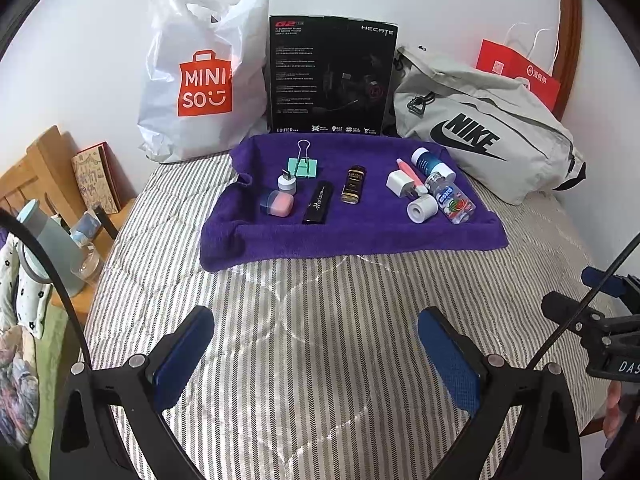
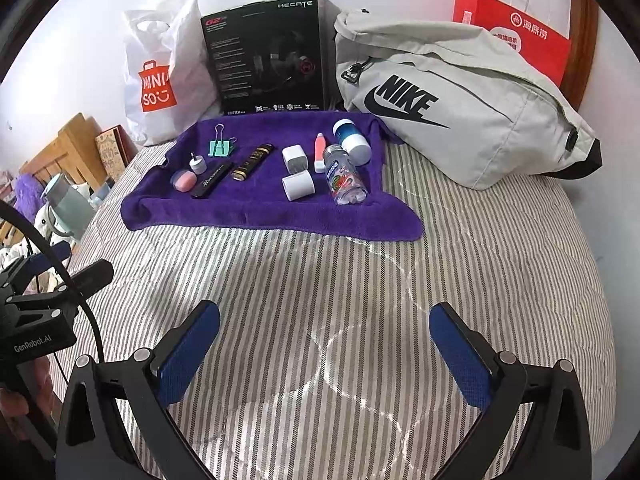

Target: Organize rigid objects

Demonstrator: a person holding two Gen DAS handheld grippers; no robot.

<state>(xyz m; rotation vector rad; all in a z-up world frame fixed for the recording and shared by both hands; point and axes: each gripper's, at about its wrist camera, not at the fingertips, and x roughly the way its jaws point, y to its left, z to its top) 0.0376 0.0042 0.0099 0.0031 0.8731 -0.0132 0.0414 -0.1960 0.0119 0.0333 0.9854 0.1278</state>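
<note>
A purple towel (image 1: 352, 236) (image 2: 248, 212) lies on the striped bed and carries several small objects. On its left are a green binder clip (image 1: 303, 166), a small white adapter (image 1: 287, 185), a pink case (image 1: 277, 204), a black bar (image 1: 317, 202) and a dark gold-banded tube (image 1: 352, 184). On its right are a white charger (image 1: 400, 184), a pink tube (image 1: 410, 172), a white roll (image 1: 421, 209), a clear candy bottle (image 1: 452, 197) and a blue bottle (image 1: 430, 163). My left gripper (image 1: 316, 354) and my right gripper (image 2: 325, 354) both hover open over the bedspread, well short of the towel.
Against the wall stand a white Miniso bag (image 1: 200, 76), a black headset box (image 1: 330, 76), a grey Nike bag (image 1: 480, 124) and a red paper bag (image 1: 520, 72). A wooden bedside stand (image 1: 44, 172) with a bottle (image 1: 52, 240) is at the left.
</note>
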